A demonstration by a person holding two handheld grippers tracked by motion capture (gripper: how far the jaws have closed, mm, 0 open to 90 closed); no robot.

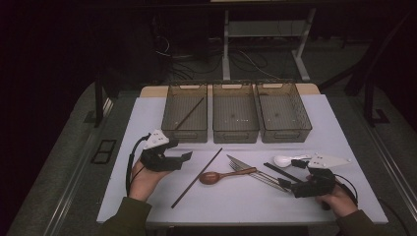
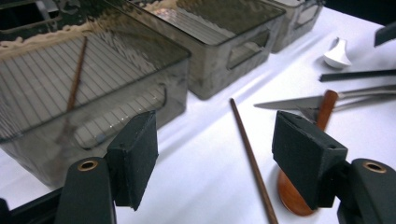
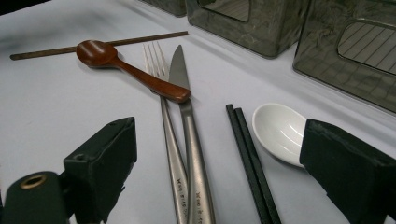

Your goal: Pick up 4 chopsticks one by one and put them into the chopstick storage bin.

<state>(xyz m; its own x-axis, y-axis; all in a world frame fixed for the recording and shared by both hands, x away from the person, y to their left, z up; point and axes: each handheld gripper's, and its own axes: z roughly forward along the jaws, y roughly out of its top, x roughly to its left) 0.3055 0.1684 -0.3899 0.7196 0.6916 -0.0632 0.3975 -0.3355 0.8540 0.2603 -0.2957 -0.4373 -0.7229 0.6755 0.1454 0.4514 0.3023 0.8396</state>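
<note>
Both tongs are open and hold nothing. Left tongs [image 1: 183, 158] hang just above the table [image 1: 147, 196], near the brown stick [image 1: 196, 178] that lies flat beside my wooden spoon [image 1: 223, 175]. Right tongs [image 1: 287, 184] wait near the fork [image 3: 169, 135].

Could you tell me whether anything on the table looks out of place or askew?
One brown chopstick lies in the left bin, its mate still on the table. The wooden spoon rests its handle across the fork and knife.

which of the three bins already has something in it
The left bin, nearest the left claw: a brown chopstick lies slanted inside it. The middle and right bins hold nothing.
</note>
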